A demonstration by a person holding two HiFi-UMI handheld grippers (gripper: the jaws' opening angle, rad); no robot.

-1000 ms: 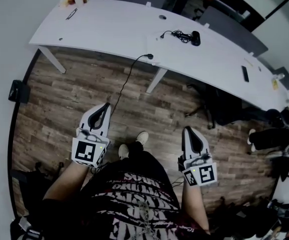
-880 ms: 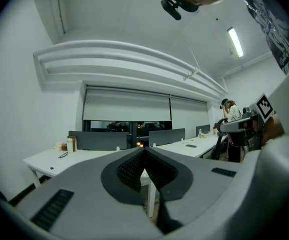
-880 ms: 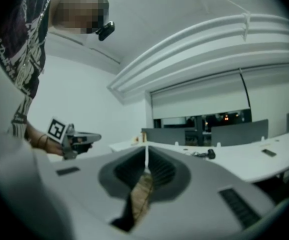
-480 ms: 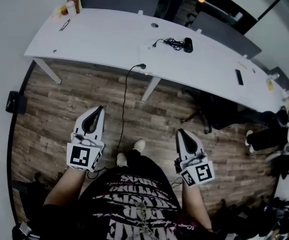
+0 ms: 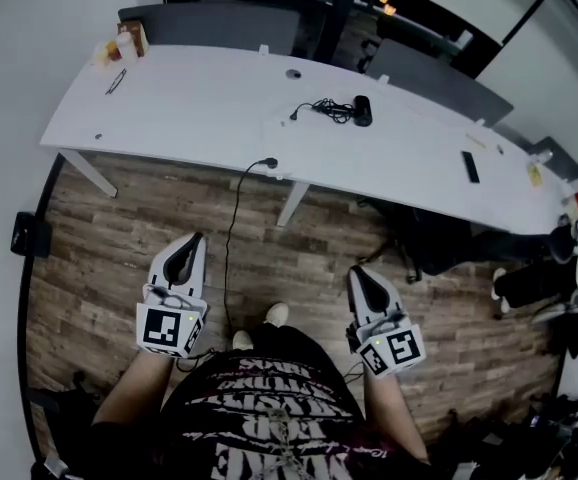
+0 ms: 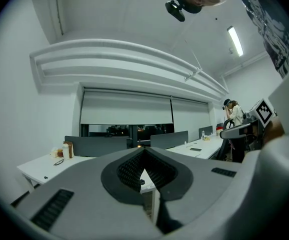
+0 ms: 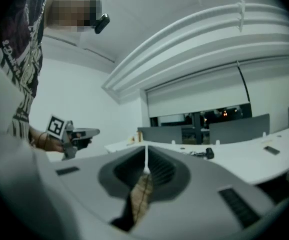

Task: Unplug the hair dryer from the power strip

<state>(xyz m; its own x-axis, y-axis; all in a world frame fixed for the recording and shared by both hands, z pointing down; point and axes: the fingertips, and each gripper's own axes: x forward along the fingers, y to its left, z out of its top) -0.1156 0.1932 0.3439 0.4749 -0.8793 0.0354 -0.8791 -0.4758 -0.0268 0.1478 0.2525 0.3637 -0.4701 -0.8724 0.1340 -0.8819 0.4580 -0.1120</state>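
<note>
**Approach to the desk.** Both grippers are held level over the floor point(image 5: 99, 228), on the near side of the desk point(image 5: 199, 98) and well apart from it. The left gripper point(image 5: 197, 236) has its jaws together with nothing between them. The right gripper point(image 5: 354, 270) is likewise closed and empty.

Between the grippers, a dark cable point(image 5: 229, 243) climbs from the floor to a black plug point(image 5: 269, 162) at the desk's near edge. The power strip cannot be picked out with certainty. A pale block at that plug may be it.

Farther back, toward the desk's far edge, lies a small dark object with a bunched cord, probably the dryer point(image 5: 362, 110). The same object appears in the right gripper view, beyond the closed jaw tips.

**Change over the last second.** In the head view the desk has slid lower in the picture and more of the room behind it shows. Both grippers have advanced together with their jaws unchanged. This suggests the person is still walking up to the desk and the unplugging has not begun. The plug is untouched, and a gripper must open before it can take hold.
</note>
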